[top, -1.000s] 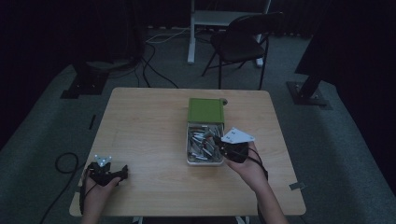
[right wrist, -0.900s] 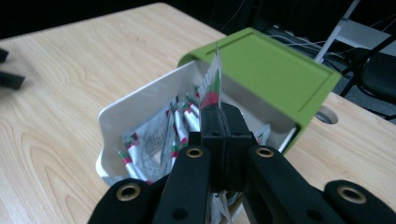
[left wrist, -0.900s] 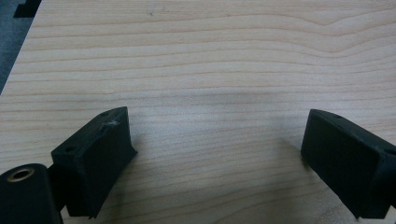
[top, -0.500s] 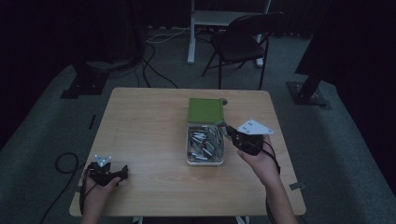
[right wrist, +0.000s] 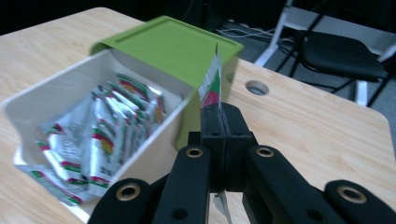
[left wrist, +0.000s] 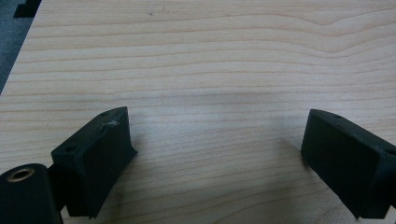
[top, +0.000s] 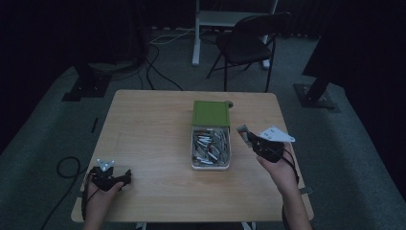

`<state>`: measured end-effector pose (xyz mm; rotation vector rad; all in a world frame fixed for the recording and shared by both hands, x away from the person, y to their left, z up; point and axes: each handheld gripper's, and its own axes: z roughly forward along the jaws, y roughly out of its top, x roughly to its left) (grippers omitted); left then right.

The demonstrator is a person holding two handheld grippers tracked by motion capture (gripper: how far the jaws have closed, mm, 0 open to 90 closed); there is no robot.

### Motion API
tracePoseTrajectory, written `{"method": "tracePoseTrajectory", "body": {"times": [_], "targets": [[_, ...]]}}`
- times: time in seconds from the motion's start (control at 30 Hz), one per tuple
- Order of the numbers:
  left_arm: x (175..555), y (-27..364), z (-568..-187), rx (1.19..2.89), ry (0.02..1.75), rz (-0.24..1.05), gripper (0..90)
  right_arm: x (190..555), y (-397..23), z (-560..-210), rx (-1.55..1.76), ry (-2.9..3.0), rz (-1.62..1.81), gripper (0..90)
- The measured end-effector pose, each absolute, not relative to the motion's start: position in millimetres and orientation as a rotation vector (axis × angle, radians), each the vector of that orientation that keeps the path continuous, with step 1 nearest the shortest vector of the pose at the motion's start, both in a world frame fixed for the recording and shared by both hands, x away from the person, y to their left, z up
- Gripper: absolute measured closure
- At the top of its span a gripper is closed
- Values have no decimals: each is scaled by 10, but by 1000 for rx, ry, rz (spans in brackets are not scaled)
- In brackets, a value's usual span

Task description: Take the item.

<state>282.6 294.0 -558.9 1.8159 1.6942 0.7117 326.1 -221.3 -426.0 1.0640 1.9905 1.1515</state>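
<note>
The sachet (right wrist: pixel 211 88) stands edge-up, clamped in the closed right gripper (right wrist: pixel 226 122), just right of the white box (top: pixel 210 165). One sachet is out; many sachets (right wrist: pixel 100 130) remain inside the box. The green lid (top: pixel 210 113) covers the box's far end, hiding contents there. Left gripper (left wrist: pixel 219 149) gapes empty on the desk (top: pixel 153 124), well left of the box.

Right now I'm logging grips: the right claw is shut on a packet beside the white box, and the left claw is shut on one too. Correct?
Not quite. The left claw stands open over bare table, as the left gripper view shows. The right claw is indeed shut on a packet beside the white box.
</note>
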Motion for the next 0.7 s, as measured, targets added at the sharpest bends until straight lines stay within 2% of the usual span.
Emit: {"method": "tracePoseTrajectory", "body": {"times": [0.7], "targets": [[2826, 2940, -5588, 1816, 1695, 711, 94, 3249, -2494, -4804, 1221, 2004, 1061, 897]]}}
